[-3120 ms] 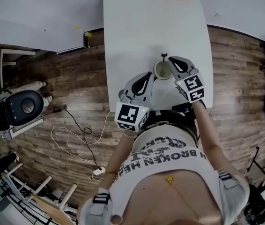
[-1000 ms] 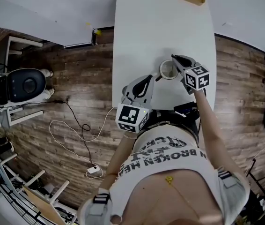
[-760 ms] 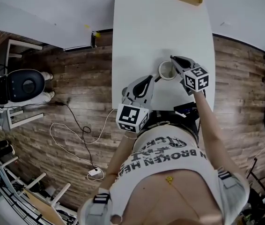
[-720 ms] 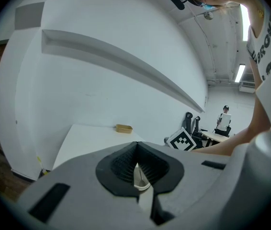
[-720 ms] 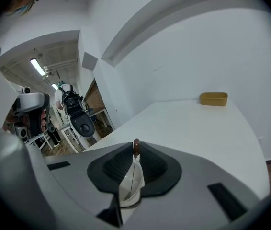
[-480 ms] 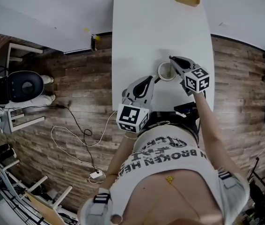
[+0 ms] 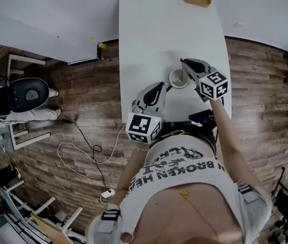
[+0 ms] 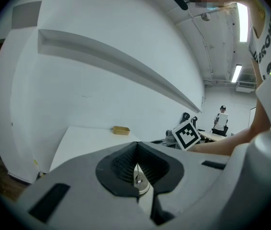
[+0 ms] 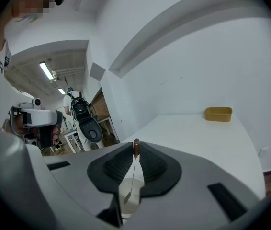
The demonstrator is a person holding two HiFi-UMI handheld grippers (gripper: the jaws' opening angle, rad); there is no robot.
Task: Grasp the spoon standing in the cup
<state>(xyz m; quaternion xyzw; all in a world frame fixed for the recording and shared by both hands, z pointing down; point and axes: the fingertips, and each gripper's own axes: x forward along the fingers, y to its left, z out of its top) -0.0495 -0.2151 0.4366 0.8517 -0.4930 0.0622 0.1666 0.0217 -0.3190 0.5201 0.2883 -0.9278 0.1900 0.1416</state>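
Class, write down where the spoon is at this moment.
In the right gripper view the spoon stands in the cup, its brown tip pinched between the jaws of the right hand-held gripper.

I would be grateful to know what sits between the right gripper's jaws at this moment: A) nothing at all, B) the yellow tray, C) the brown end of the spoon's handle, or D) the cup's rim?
C: in the right gripper view, the right gripper has its jaws closed on the brown handle end of the spoon, whose bowl reaches down into the cup.
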